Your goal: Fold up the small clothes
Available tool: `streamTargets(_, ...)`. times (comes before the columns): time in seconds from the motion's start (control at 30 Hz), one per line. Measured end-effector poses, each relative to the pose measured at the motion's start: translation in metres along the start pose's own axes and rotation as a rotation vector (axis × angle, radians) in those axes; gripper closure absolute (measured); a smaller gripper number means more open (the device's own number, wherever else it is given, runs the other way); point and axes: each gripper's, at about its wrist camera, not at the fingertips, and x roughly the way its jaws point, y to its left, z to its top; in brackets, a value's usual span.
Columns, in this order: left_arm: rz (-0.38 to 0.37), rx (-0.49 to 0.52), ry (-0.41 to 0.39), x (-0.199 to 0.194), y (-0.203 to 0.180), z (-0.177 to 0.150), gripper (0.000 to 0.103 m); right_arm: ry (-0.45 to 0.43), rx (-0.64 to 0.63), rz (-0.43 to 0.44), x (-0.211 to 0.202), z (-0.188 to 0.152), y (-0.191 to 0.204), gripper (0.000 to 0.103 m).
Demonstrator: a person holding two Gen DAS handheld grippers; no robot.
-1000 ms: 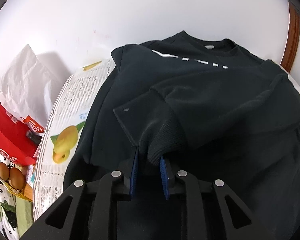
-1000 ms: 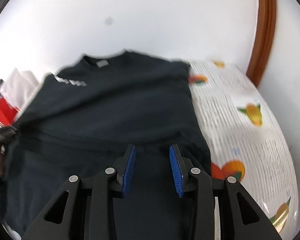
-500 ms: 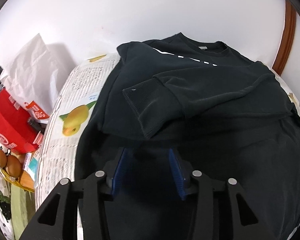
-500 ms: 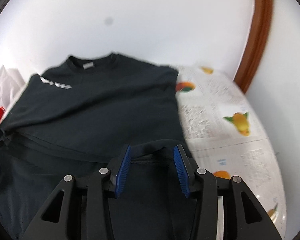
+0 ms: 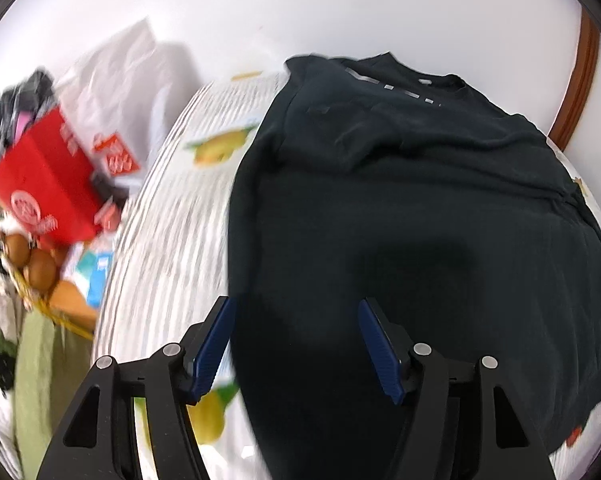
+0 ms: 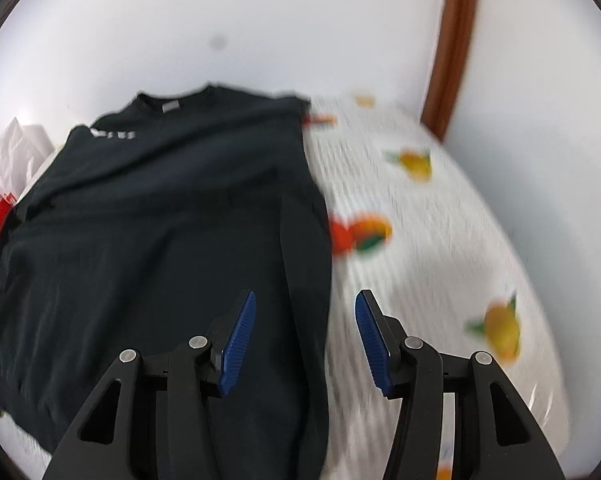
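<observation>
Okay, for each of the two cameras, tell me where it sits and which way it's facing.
Left wrist: rides the left claw, angled down along its open blue fingers at the black sweatshirt, by its edge beside the red box.
Right wrist: rides the right claw, angled down over the sweatshirt's other edge and the fruit-print tablecloth.
Shared: sweatshirt, tablecloth, white wall.

We see the sweatshirt [image 5: 400, 200] lying flat on the tablecloth [image 5: 168, 248], collar at the far end. Left of the cloth sit a box [image 5: 44, 184] and, farther back, a bag [image 5: 120, 92]; eggs [image 5: 28, 260] lie nearer.
</observation>
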Motion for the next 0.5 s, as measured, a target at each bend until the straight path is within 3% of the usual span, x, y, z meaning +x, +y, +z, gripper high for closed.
streamTargets(0.2, -0.074, -0.044, 0.022, -0.006, 0.017, -0.04, 0.041, 0.057, 0.05, 0.051, 0.003, -0.055, -0.01, 0.052)
streamTargets(0.37, -0.059, -0.033, -0.04, -0.016, 0.012, -0.061, 0.043, 0.022, 0.052, 0.124, -0.004, -0.078, -0.004, 0.052)
streamTargets(0.43, -0.06, -0.034, -0.05, -0.016, 0.01, -0.061, 0.051, 0.012, 0.013, 0.103, -0.004, -0.081, 0.006, 0.054)
streamTargets(0.5, -0.069, -0.046, -0.058, -0.018, 0.008, -0.061, 0.072, 0.006, -0.017, 0.097, -0.004, -0.081, 0.014, 0.07)
